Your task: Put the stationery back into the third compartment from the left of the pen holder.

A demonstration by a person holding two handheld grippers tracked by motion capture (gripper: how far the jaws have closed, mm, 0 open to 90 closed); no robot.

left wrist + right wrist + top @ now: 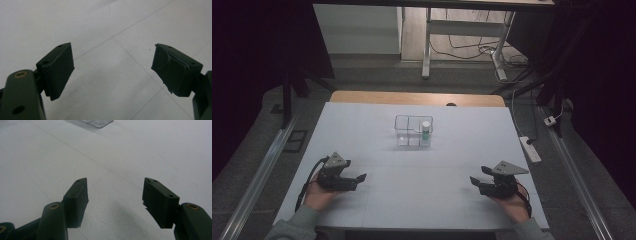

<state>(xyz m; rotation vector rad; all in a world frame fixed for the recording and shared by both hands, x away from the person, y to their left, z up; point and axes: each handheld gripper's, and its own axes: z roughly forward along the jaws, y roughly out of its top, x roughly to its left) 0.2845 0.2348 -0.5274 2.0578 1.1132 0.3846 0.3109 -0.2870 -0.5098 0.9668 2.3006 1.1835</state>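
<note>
Nearest the person, the left tool (360,177) and right tool (474,180) rest on the white surface (377,200), jaws wide apart and holding nothing. Well beyond both, the clear divided container (413,131) stands mid-surface, a small green-labelled bottle (426,132) upright in its right compartment.

The room is dim. A grey floor (377,75) runs past the white table (362,200). Behind stands a white desk frame (462,25) with cables (472,47). A power strip (530,149) lies at the right.
</note>
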